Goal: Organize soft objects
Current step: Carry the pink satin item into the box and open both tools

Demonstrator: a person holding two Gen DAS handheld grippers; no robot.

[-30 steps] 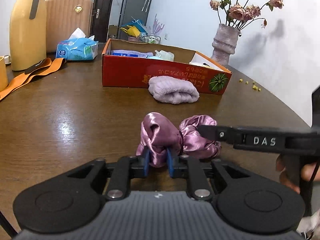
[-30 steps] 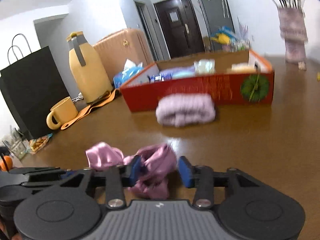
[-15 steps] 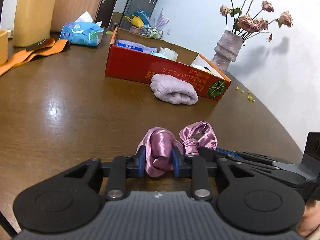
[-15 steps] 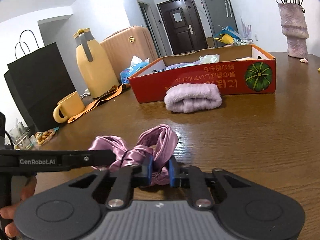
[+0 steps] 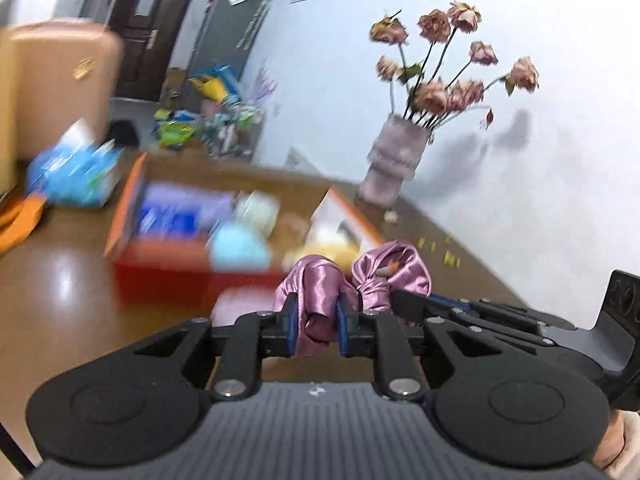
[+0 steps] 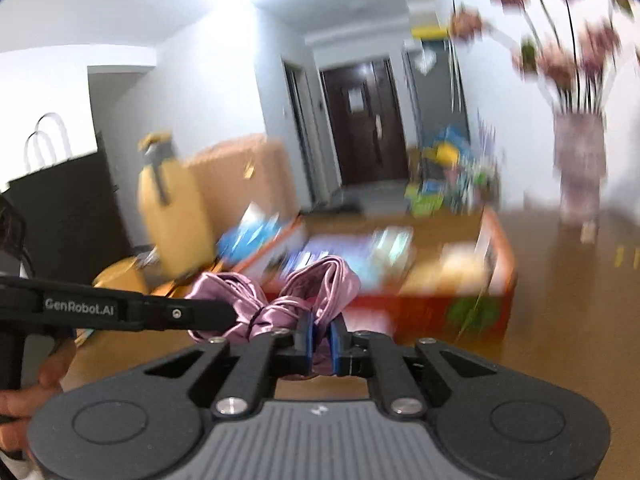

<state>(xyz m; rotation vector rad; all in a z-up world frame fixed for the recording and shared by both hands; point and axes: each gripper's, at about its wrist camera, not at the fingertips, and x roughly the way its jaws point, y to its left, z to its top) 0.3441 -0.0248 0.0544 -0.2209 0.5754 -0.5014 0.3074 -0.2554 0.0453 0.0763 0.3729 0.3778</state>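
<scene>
Motion blur smears the red box [image 5: 168, 268] and its contents past telling.

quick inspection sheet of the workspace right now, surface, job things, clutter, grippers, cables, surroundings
surface: brown wooden table, glossy, with small yellow bits near the wall.
job's things: pink satin scrunchie lifted in front of the red box, which already holds assorted items; details are blurred.
clutter: blue tissue pack, yellow jug, vase of dried roses, black paper bag.
grippers: left gripper shut on one loop of the scrunchie; right gripper shut on the other loop.
cables: nothing seen.
surroundings: pink suitcase, dark door, white walls.
</scene>
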